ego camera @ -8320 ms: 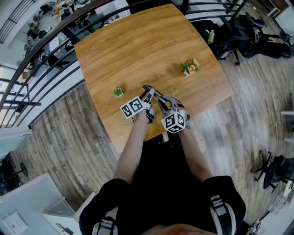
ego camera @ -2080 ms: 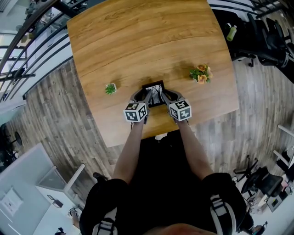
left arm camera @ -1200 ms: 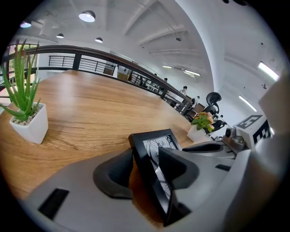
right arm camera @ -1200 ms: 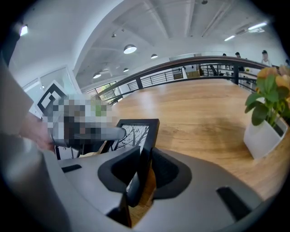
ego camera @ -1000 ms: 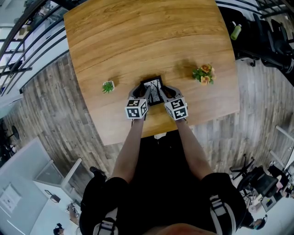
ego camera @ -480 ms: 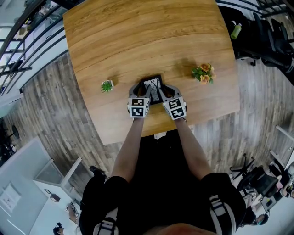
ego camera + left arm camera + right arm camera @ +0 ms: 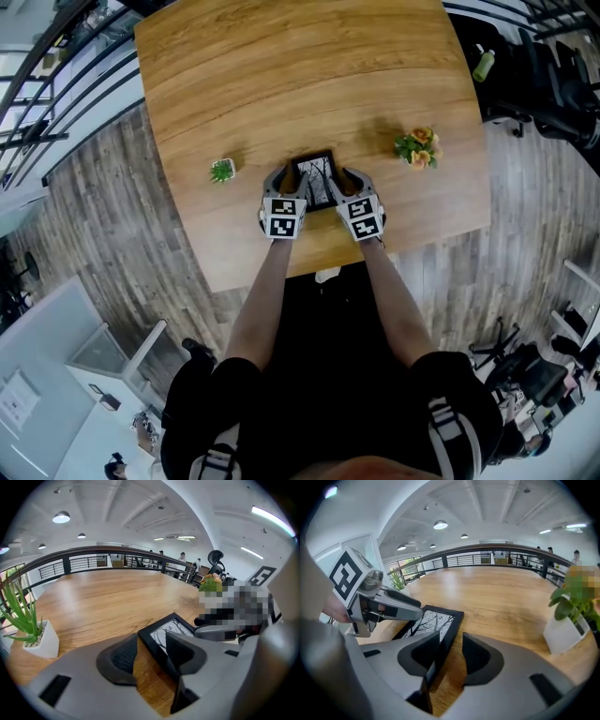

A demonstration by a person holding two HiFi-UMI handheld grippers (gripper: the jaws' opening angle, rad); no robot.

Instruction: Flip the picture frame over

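Left gripper (image 7: 151, 651) and right gripper (image 7: 451, 653), jaws just opened and released, straddle opposite edges of the picture frame (image 7: 316, 178), leaving it flat on the tabletop (image 7: 309, 75).

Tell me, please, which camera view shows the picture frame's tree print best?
The right gripper view: the picture frame lies face up, its bare branches clear. The left gripper view shows one corner past a jaw; the head view shows it tiny.

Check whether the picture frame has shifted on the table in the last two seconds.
No. The picture frame keeps its spot between the small green plant and the flower pot.
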